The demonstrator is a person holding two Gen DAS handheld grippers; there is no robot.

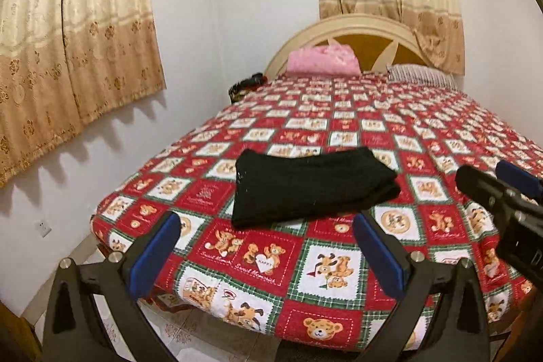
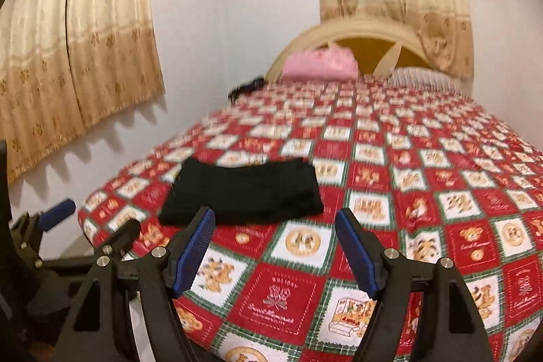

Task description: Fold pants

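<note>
The black pants (image 1: 310, 187) lie folded into a compact rectangle on the red teddy-bear bedspread (image 1: 339, 263), near the bed's front left part. They also show in the right wrist view (image 2: 242, 192). My left gripper (image 1: 268, 246) is open and empty, held above the bed's foot, short of the pants. My right gripper (image 2: 276, 246) is open and empty, just short of the pants' near edge. The right gripper also shows at the right of the left wrist view (image 1: 499, 185); the left gripper shows at the left edge of the right wrist view (image 2: 57, 212).
A pink folded item (image 1: 324, 60) and a striped pillow (image 1: 420, 75) lie at the headboard (image 1: 353, 29). A dark object (image 1: 246, 85) sits at the bed's far left edge. Curtains (image 1: 78, 33) hang on the left wall. Tiled floor (image 1: 183, 328) lies below the bed's foot.
</note>
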